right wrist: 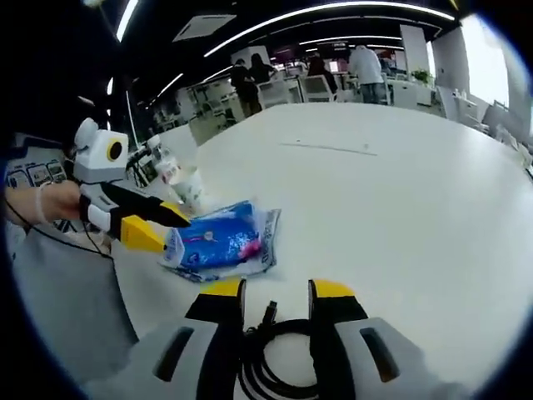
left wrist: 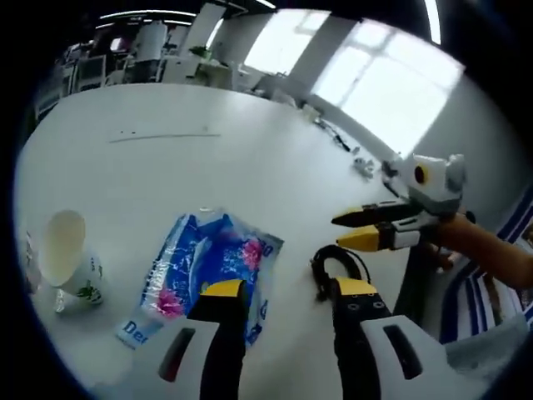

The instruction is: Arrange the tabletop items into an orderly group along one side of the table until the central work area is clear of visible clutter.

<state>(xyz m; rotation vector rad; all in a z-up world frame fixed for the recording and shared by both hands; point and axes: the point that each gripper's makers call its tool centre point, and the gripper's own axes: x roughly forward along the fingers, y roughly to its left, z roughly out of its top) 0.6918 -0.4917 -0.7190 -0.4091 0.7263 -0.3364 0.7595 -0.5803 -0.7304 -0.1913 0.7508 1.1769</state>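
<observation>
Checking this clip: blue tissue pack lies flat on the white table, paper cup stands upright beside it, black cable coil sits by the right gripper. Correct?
Not quite. In the left gripper view the paper cup lies tipped on its side, not upright. The blue tissue pack does lie flat on the white table, and the black cable coil sits at the right gripper.

The white table (left wrist: 250, 150) carries a blue packet (left wrist: 204, 271), a paper cup (left wrist: 68, 258) (tipped) left of it, and a black cable (left wrist: 333, 267) right.

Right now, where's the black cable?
The black cable lies coiled on the white table between the right gripper jaws, just near of the blue packet.
</observation>
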